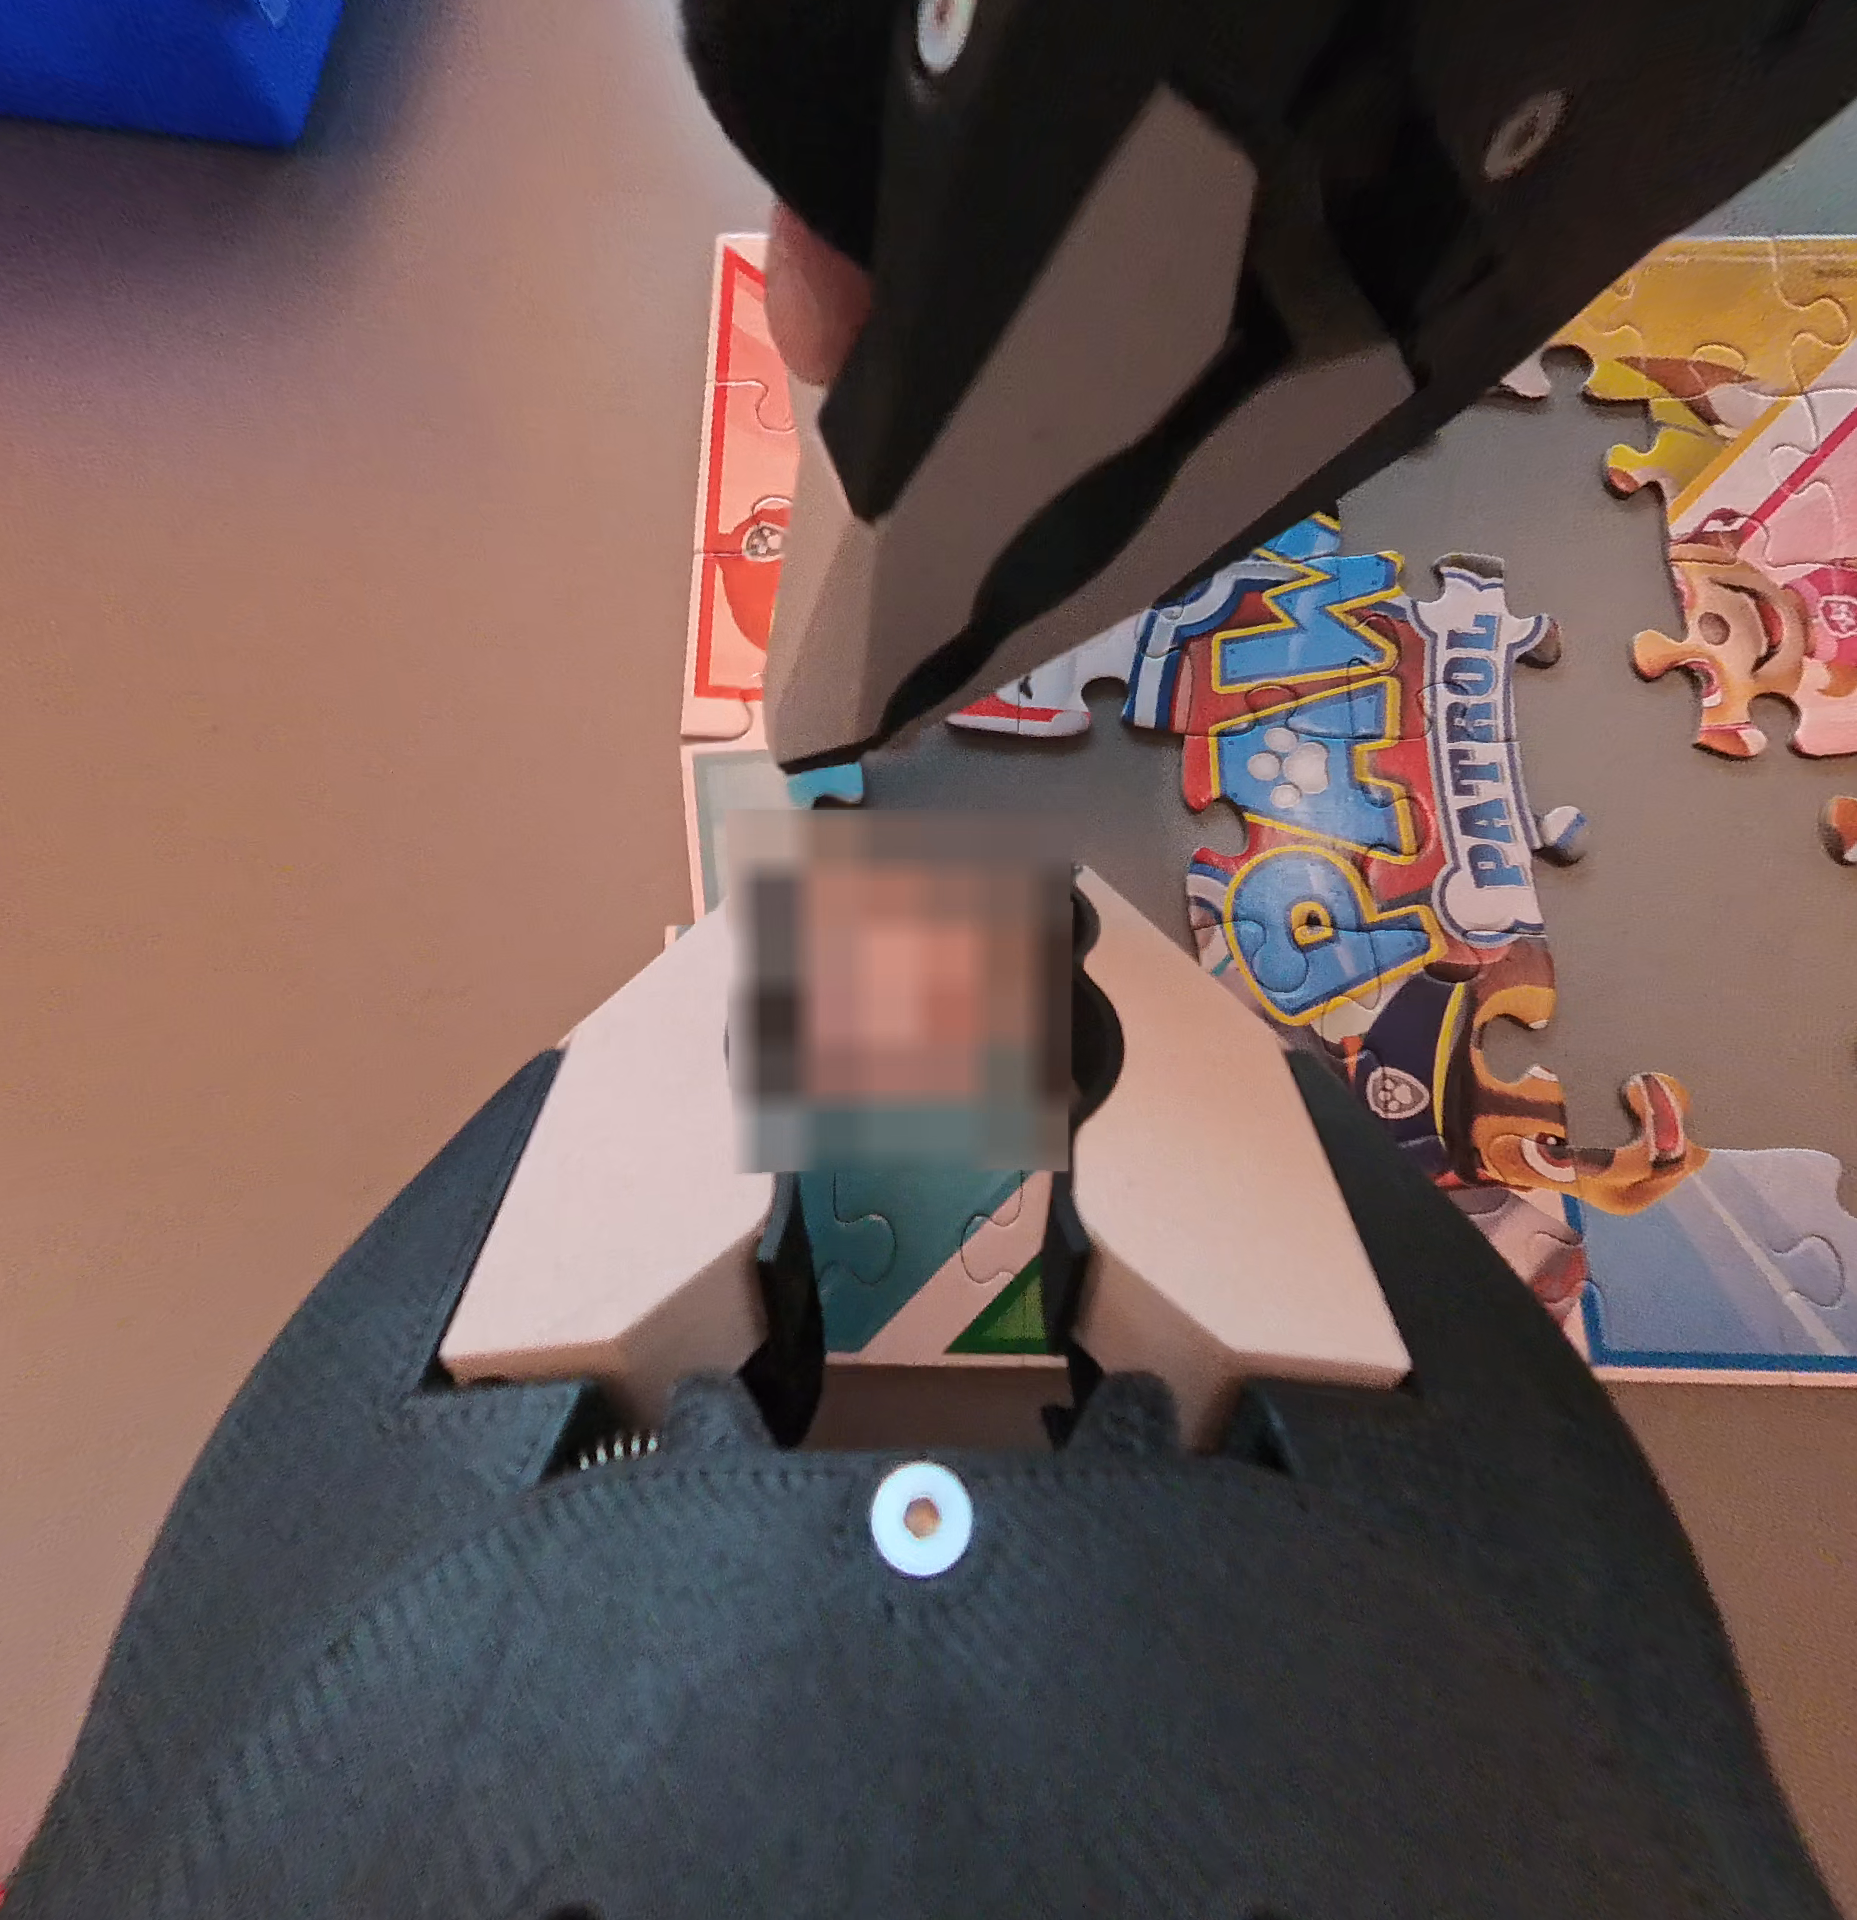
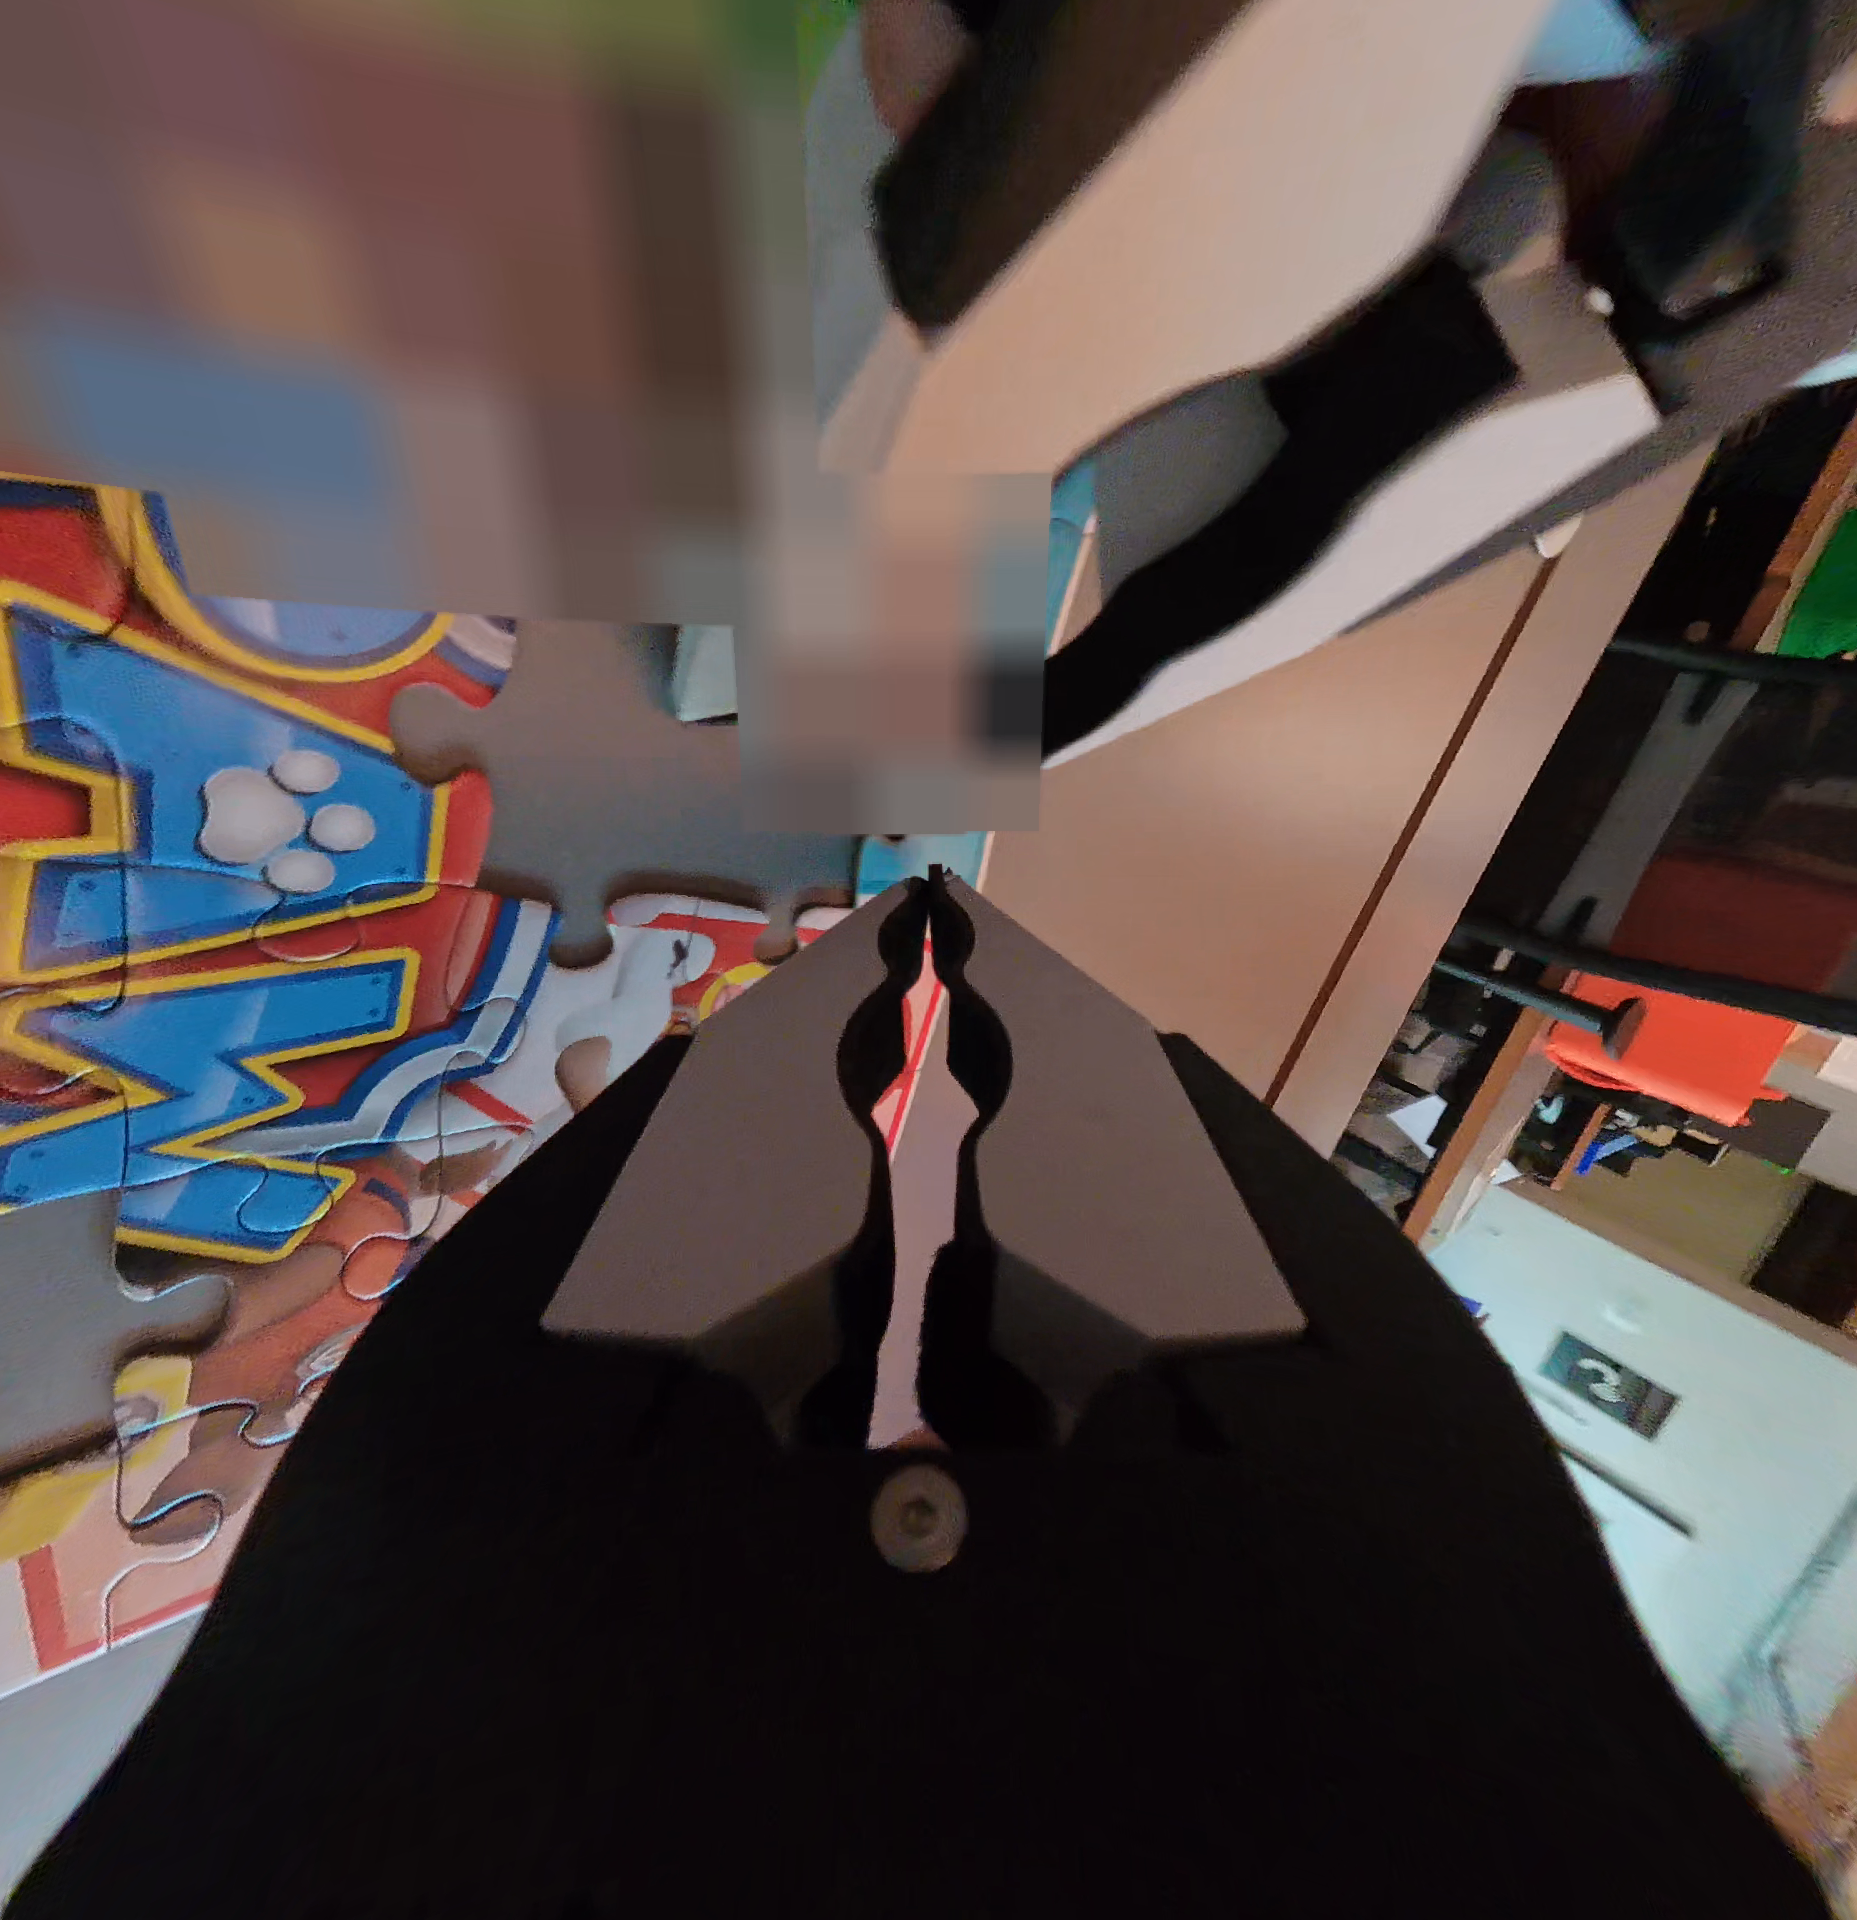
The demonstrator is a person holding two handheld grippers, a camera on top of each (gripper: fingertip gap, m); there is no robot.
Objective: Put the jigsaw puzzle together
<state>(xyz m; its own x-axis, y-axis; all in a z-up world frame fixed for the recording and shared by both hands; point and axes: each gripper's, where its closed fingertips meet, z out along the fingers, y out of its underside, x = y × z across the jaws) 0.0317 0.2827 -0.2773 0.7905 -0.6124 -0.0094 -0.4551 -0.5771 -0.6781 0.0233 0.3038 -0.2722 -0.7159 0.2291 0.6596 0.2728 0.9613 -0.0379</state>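
Grippers first: left gripper [image 1: 903,1039] is standing with jaws apart over the puzzle [image 1: 1319,790], its contents masked; right gripper [image 2: 929,883] is pressing down at the puzzle's edge, tips together. Puzzle is lying on the table [image 1: 280,831], partly assembled, grey gaps remaining. Central logo lettering is showing; wording withheld.

Puzzle [image 1: 1319,790]: flat on the surface [image 1: 332,831], ahead and right of my left gripper [image 1: 908,935].
Right gripper [image 1: 830,748]: reaches in from the top, fingers closed, tips at the puzzle's left edge.
Box [image 1: 145,62]: far left corner, well apart.
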